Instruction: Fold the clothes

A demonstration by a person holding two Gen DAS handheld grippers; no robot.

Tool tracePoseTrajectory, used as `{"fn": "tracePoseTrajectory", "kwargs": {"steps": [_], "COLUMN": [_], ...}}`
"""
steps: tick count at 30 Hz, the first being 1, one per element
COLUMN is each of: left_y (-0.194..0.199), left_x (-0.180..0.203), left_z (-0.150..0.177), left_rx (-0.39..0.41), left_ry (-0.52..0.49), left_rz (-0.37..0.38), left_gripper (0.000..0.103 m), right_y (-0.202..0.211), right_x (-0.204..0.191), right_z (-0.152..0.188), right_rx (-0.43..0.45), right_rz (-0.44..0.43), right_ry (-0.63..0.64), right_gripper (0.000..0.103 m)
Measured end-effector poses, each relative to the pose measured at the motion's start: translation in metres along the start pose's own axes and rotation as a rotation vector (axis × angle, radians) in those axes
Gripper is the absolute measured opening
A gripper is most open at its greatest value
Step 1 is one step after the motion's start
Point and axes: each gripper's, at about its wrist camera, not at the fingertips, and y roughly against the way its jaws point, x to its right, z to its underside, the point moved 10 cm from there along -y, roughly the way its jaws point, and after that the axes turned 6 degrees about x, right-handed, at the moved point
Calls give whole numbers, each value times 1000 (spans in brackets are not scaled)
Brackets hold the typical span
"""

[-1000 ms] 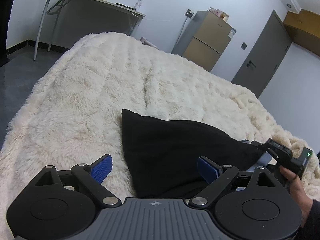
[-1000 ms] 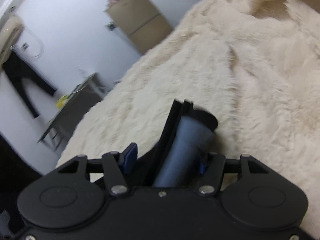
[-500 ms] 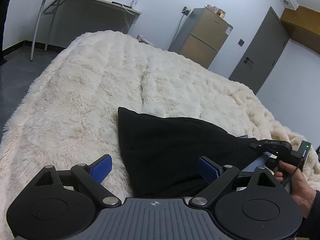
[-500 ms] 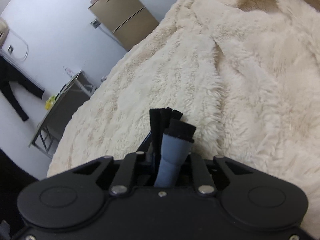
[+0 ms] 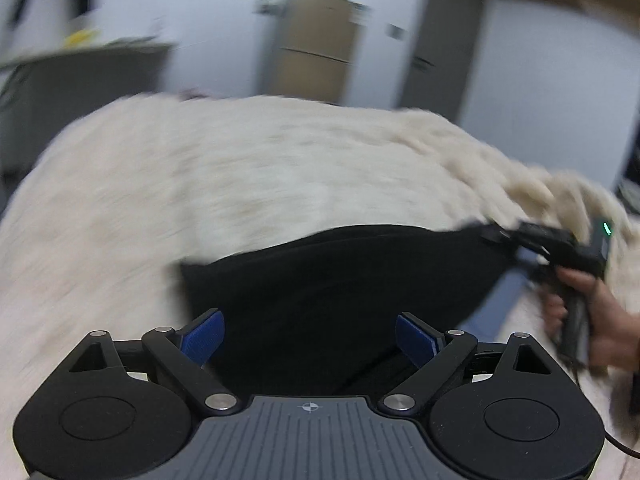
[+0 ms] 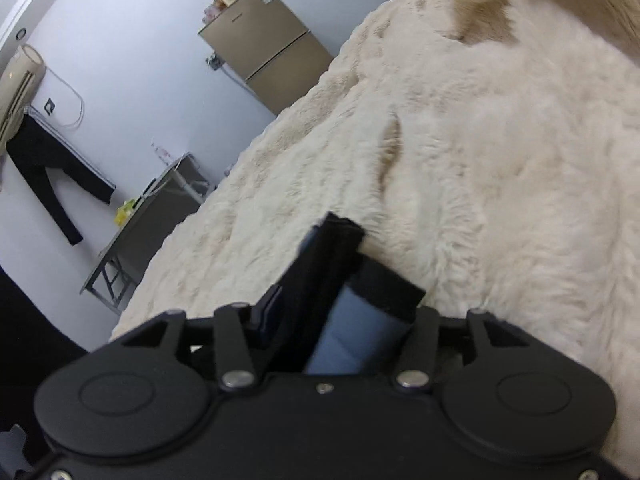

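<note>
**My two handheld grippers, up close**

My left matte-black two-finger gripper (image 5: 308, 334) carries blue ribbed pads (image 5: 202, 334), silver pivot screws, two round black discs and a grey grooved centre plate with a small crosshair mark. My right black gripper (image 6: 334, 314) shows the same screws and discs. Its handle glows green at one light; a thin black cable trails below.

Pale walls, tan fridge (image 6: 266, 46), grey desk (image 6: 152, 216), cream fluffy blanket (image 6: 500, 152) across the bed.

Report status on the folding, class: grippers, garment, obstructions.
Left gripper open, empty, above black garment. Right gripper shut on garment corner. Cream blanket underneath; nothing blocking.
</note>
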Motion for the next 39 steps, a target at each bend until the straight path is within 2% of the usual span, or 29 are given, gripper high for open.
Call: {"fn": "tracePoseTrajectory", "kwargs": {"steps": [2, 3, 4, 6, 7, 8, 10, 16, 20, 22, 24, 28, 30, 31, 34, 36, 38, 39], "left_y": [-35, -52, -67, -86, -95, -102, -109, -115, -118, -120, -121, -125, -126, -125, -123, -117, -101, -85], "left_x": [35, 48, 60, 70, 75, 79, 81, 80, 79, 78, 78, 76, 76, 75, 69, 65, 53, 38], "left_z": [-7, -8, -8, -4, -1, 2, 9, 13, 13, 13, 13, 13, 14, 15, 15, 14, 6, -2], "left_rx": [-23, -34, -44, -38, -29, -22, -11, -4, -13, -18, -22, -32, -34, -34, -32, -24, 10, 43], "left_ry": [-61, -71, -78, -76, -71, -66, -53, -41, -23, -14, -6, 12, 21, 35, 87, 111, 170, 232], "left_rz": [42, 52, 58, 45, 35, 30, 34, 24, 19, 16, 14, 9, 13, 23, 55, 67, 72, 65], "left_gripper": [63, 58, 45, 33, 19, 12, 11, 11, 12, 12, 12, 12, 12, 12, 12, 12, 12, 12], "right_y": [-2, -3, -4, -5, -5, -5, -6, -2, 9, 11, 10, 22, 32, 34, 48, 54, 59, 62], "right_x": [0, 0, 1, 1, 2, 1, 0, 0, 4, 6, 6, -36, -83, -92, -155, -180, -207, -223], "right_z": [2, 4, 7, 11, 14, 15, 15, 13, -4, -14, -21, -34, -33, -32, -20, -13, -1, 7], "right_rx": [11, 18, 24, 39, 47, 49, 47, 48, 65, 65, 56, 93, 116, 119, 133, 143, 151, 154], "right_rz": [-17, -24, -30, -35, -37, -41, -49, -62, -52, -34, -18, -7, -12, -17, -84, -109, -133, -146], "right_ry": [14, 31, 48, 75, 88, 94, 100, 104, 9, -51, -91, 41, 220, 252, 413, 471, 537, 576], "right_gripper": [47, 46, 47, 47, 49, 51, 56, 58, 55, 31, 17, 14, 13, 13, 13, 13, 13, 13]}}
